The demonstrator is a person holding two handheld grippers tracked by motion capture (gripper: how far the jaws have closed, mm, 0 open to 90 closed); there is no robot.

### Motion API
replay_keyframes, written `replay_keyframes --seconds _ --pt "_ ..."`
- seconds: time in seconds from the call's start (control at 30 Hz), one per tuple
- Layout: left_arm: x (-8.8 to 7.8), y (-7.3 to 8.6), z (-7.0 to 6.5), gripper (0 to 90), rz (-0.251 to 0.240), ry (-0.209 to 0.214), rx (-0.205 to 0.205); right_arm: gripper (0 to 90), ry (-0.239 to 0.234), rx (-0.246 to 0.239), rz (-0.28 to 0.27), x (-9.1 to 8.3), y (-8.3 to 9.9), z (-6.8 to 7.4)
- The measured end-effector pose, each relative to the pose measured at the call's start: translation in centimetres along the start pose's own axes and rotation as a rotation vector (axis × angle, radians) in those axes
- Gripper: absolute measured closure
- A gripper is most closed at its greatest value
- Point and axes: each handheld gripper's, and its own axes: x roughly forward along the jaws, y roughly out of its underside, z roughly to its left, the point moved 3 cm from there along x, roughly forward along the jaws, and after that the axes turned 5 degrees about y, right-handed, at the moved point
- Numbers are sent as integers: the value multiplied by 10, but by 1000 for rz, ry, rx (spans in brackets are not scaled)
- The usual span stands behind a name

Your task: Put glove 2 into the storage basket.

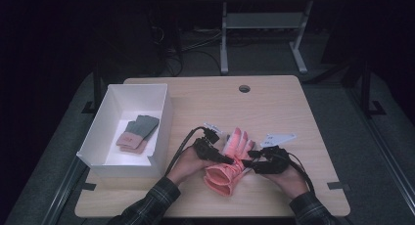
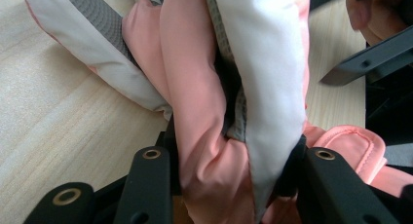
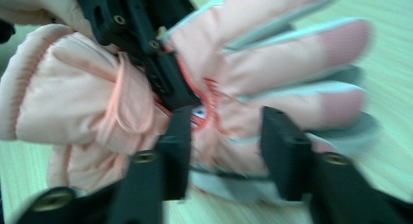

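Note:
A pink and white padded glove [image 1: 221,178] lies on the wooden table [image 1: 279,107] near its front edge, fingers pointing away from the person. My left gripper [image 1: 229,160] comes in from the left and is shut on the glove; in the left gripper view the two jaws [image 2: 234,153] pinch the bunched fabric [image 2: 263,63] between them. My right gripper [image 1: 247,162] sits at the glove's right side. In the right gripper view, which is blurred, its jaws [image 3: 229,121] stand apart over the glove's palm [image 3: 272,53] without pressing on it.
A white open box [image 1: 164,118] stands at the left of the table, with a folded grey and pink item [image 1: 138,132] inside. A round cable hole [image 1: 244,88] is near the far edge. A table frame [image 1: 224,34] stands on the floor beyond.

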Motion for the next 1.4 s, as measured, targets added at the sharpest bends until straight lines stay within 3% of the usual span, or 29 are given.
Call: replay_keyframes --seconds 0.07,0.13,0.3,0.37,0.5,0.67,0.87,1.13,1.4 --pt "-2 -1 0 620 -1 2 4 370 51 -15 -20 -6 8 -5" --pt "-3 -1 -2 627 -7 2 3 341 105 -1 -1 -10 17 -11" --pt "-8 -5 -8 642 -22 13 6 207 159 61 30 -13 33 -31" --pt "-10 -5 -10 646 -37 19 8 161 195 62 42 -11 36 -37" --pt "-16 -7 -12 648 -49 18 12 134 222 88 60 -4 40 -44" --pt "-25 -11 -19 647 -60 0 30 118 269 51 81 5 46 -44" --pt "-39 -19 -27 647 -71 -32 40 101 280 52 48 8 47 -46" --pt "-64 -37 -41 644 -114 -48 44 95 278 61 48 9 47 -47" --pt "-98 -58 -59 642 -151 -67 74 94 279 58 47 9 47 -47"
